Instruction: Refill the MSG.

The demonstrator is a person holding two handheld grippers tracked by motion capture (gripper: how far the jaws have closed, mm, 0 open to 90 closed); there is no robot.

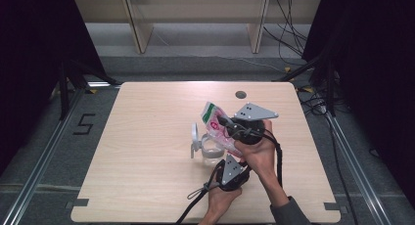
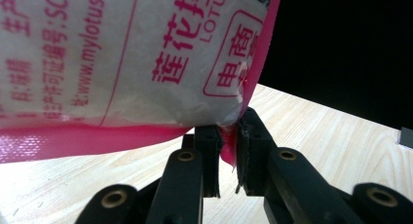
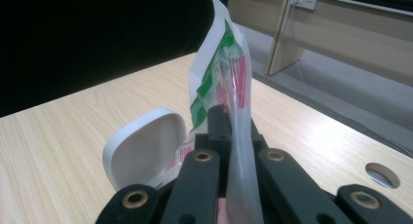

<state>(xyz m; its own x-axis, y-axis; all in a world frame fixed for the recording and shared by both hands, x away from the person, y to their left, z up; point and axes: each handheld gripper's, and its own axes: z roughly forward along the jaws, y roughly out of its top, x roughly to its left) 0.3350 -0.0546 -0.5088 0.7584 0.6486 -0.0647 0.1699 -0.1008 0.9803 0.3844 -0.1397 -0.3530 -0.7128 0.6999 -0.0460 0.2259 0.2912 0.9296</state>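
Clear jar with open white lid just below the bag. Bag slanted, clamped at its ends by left gripper and right gripper.

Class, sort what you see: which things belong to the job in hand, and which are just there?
In use: bag; clear container with white flip lid; left gripper; right gripper.
Just there: table; its cable hole; floor cables.

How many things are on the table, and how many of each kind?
Pink and white bag: 1
Clear container with its white lid flipped open: 1
Grippers holding the bag: 2, the left gripper and the right gripper
Total: 4
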